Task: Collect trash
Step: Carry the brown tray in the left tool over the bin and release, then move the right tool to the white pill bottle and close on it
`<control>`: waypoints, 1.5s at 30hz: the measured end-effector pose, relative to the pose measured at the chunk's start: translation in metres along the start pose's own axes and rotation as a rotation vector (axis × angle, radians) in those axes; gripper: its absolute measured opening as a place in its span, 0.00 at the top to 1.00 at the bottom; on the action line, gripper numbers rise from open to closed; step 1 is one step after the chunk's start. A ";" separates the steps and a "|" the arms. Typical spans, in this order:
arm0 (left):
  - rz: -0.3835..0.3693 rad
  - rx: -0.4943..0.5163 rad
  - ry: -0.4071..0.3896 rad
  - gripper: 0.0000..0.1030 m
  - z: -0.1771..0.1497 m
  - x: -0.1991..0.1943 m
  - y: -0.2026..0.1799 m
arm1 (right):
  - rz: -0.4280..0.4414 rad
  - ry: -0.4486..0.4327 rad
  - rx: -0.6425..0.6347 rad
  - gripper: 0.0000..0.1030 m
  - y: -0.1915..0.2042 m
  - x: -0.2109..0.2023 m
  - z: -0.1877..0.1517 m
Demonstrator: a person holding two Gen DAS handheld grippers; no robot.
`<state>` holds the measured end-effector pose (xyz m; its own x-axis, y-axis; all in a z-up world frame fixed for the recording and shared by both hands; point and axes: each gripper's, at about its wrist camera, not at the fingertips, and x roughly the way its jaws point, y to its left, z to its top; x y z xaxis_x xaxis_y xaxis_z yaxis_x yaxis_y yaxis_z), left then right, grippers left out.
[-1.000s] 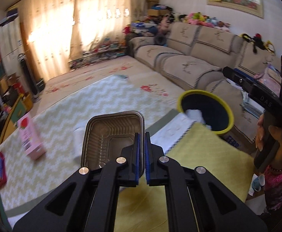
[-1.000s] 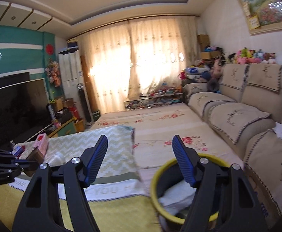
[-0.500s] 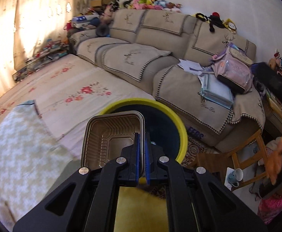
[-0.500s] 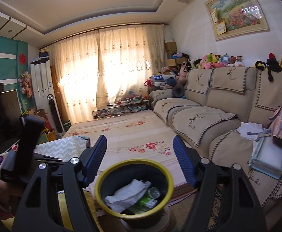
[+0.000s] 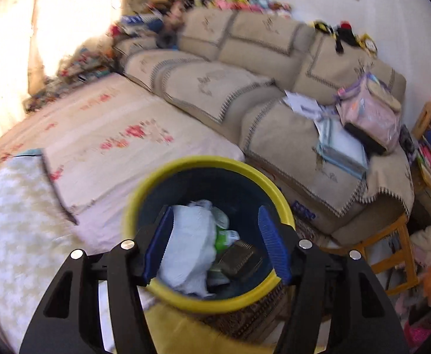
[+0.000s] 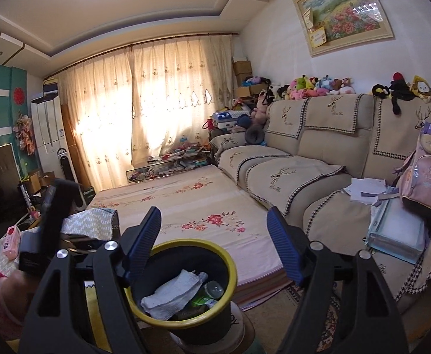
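The one trash bin (image 5: 206, 162) is a round, dark-walled bucket with a bright yellow rim, standing on the floor between the flowered floor mat (image 5: 121, 147) and the beige sofa (image 5: 245, 88). Inside it lie a crumpled white paper towel (image 5: 185, 244), a green-labelled plastic bottle (image 5: 224, 236) and a brown ribbed plastic food tray (image 5: 239, 258) tilted against the bin's inner wall on the sofa side; one of each can be counted, and anything beneath them is hidden.

The left gripper (image 5: 215, 242) hangs directly above the bin mouth, its two blue-padded fingers (image 5: 159, 244) spread wide apart with nothing between them. The left wrist view is blurred.

The right gripper (image 6: 215, 244) is held just above and beside the same bin (image 6: 185, 243), its two fingers (image 6: 144, 239) likewise parted and empty. In this view the paper towel (image 6: 171, 295) and the bottle (image 6: 209, 292) show clearly, while the tray is only a dark shape under them.

On the sofa rest one pink backpack (image 6: 427, 177) and a stack of papers and folders (image 6: 392, 230). A row of plush toys (image 6: 312, 85) sits along the sofa back.
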<state>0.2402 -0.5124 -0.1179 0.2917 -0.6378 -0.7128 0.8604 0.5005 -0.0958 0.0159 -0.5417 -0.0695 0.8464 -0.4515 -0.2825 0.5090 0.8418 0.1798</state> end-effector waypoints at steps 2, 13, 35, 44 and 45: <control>0.032 -0.031 -0.054 0.33 -0.011 -0.032 0.016 | 0.026 0.015 0.000 0.31 0.008 0.005 -0.003; 0.369 -0.291 -0.294 0.19 -0.139 -0.216 0.129 | 0.223 0.155 -0.094 0.30 0.107 0.042 -0.026; 0.662 -0.586 -0.356 0.11 -0.286 -0.302 0.251 | 0.541 0.527 -0.330 0.29 0.411 0.099 -0.112; 0.630 -0.606 -0.350 0.11 -0.290 -0.298 0.252 | 0.484 0.618 -0.334 0.31 0.435 0.125 -0.136; 0.632 -0.599 -0.349 0.11 -0.289 -0.297 0.251 | 0.478 0.619 -0.341 0.33 0.435 0.127 -0.137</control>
<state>0.2487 -0.0279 -0.1311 0.8239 -0.2353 -0.5156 0.1692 0.9704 -0.1725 0.3236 -0.1921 -0.1560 0.6698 0.1343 -0.7303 -0.0402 0.9886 0.1449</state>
